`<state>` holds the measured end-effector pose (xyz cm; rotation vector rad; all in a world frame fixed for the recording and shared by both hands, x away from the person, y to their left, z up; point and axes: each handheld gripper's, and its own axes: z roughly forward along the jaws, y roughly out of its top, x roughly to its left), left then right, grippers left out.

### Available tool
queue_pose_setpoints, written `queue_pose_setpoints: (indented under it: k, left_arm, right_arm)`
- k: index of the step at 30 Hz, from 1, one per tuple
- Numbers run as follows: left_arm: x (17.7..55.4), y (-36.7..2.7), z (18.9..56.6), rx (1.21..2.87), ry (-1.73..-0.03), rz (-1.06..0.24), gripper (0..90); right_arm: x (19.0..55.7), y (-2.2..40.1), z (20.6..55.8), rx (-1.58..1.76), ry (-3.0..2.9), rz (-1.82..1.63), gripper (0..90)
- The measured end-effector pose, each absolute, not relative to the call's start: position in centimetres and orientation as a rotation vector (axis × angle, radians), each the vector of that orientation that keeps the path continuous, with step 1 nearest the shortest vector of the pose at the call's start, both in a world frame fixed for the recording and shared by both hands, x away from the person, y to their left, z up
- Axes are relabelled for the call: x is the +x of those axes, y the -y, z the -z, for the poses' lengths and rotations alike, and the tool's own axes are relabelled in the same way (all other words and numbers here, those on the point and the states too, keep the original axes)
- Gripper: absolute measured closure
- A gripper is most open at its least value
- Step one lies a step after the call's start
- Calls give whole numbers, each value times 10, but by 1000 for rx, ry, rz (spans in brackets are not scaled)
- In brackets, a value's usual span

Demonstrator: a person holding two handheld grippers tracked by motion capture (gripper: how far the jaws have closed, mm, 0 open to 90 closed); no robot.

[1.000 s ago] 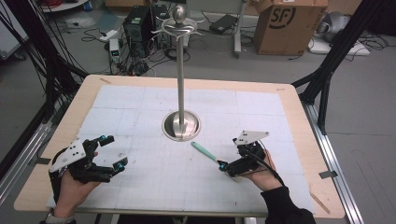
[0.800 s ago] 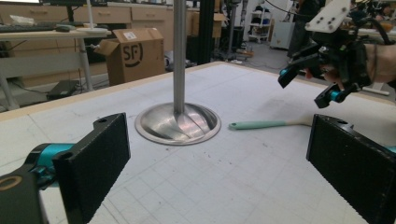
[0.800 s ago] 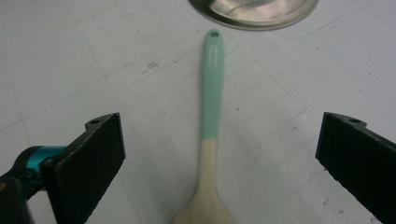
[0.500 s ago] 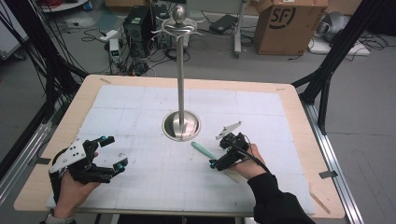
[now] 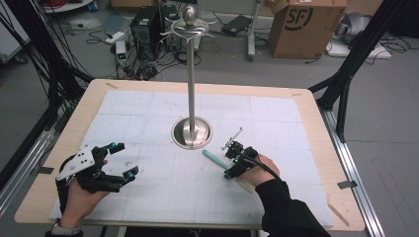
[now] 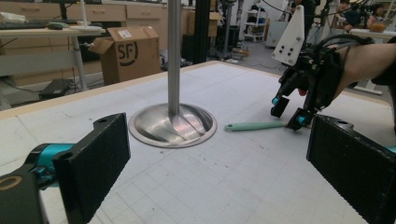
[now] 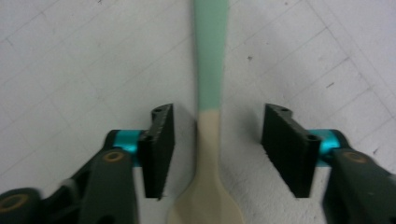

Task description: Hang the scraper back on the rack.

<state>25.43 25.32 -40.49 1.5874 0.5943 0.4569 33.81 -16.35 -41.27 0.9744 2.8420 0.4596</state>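
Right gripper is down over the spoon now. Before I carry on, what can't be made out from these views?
- Spoon: its bowl end is cut off by the bottom edge of the right gripper view; in the high view the right gripper and hand cover it.
- Contact: the fingers have just been closing and straddle the spoon with gaps either side; whether they touch the table mat is unclear.
- Stand: its top is cut off by the upper edge of the left gripper view.
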Motion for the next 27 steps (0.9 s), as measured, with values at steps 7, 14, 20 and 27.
queue_pose_setpoints:
  k: [7, 14, 20, 27]
  left_arm:
    - [255, -255, 405, 1590, -598, -462, 66]
    - [252, -256, 404, 1584, -589, -464, 66]
    - [249, -260, 404, 1580, -596, -473, 66]
    - [248, -263, 403, 1574, -604, -479, 66]
  right_arm:
    - [337, 157, 409, 966, -2882, -352, 688]
    - [339, 152, 408, 985, -2900, -288, 796]
    - [337, 154, 409, 942, -2896, -325, 805]
    - [333, 169, 408, 1002, -2858, -482, 806]
